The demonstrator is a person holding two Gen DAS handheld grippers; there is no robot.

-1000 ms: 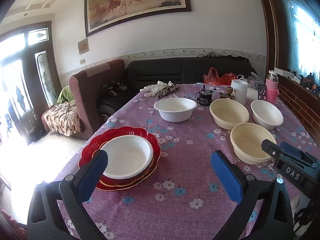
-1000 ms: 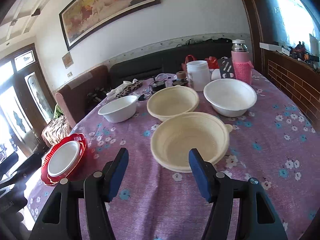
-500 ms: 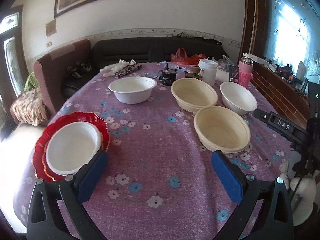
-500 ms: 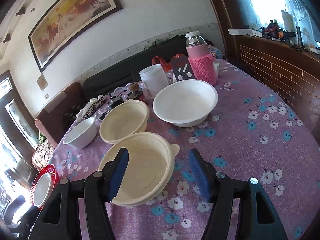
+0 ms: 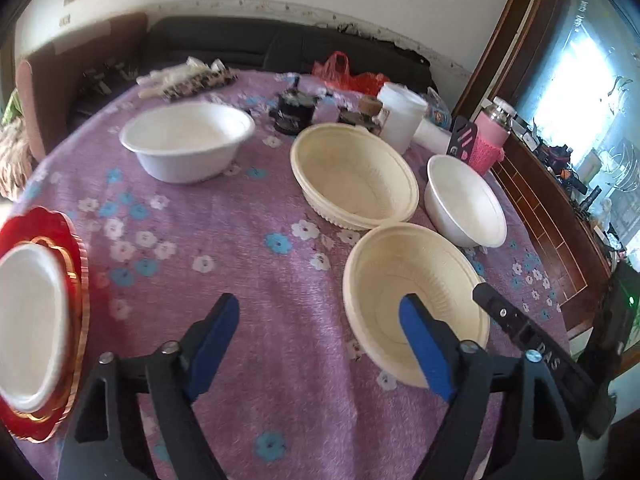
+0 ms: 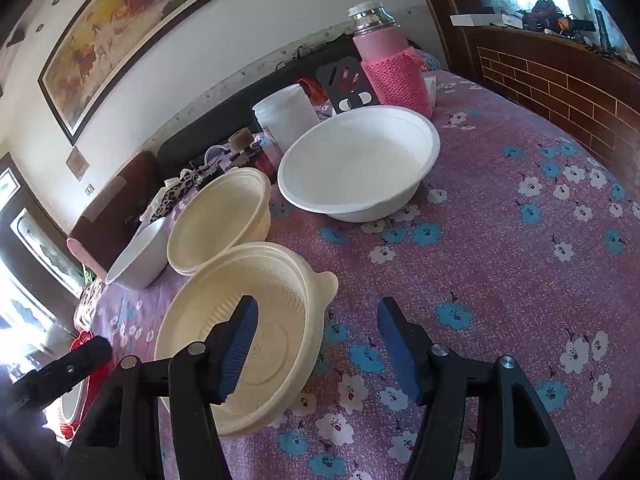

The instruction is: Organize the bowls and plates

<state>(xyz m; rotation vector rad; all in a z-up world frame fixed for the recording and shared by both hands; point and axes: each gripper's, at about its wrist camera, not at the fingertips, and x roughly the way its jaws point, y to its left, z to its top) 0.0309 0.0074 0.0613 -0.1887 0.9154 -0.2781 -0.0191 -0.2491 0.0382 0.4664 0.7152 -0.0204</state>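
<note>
On the purple flowered cloth, the near cream bowl (image 5: 400, 276) (image 6: 280, 280) sits between both grippers. My left gripper (image 5: 318, 312) is closing, its jaws astride the bowl's left rim without pressing on it. My right gripper (image 6: 316, 308) stands open astride the right rim and its tab. Behind lie a second cream bowl (image 5: 352, 172) (image 6: 220, 216) and two white bowls (image 5: 188, 140) (image 5: 464, 200). A white dish (image 5: 24, 312) rests on stacked red plates (image 5: 76, 248) at the left edge.
A pink-sleeved flask (image 5: 490, 136) (image 6: 394, 64), a white jar (image 5: 400, 116) and small dark items crowd the table's far side. A brick-faced ledge (image 6: 560, 92) runs along the right. A sofa (image 5: 240, 48) stands behind the table.
The left gripper has swung right from the red plates to the near cream bowl, tilted down, and its jaws have narrowed. The right gripper has come closer over the same bowl and rolled.
</note>
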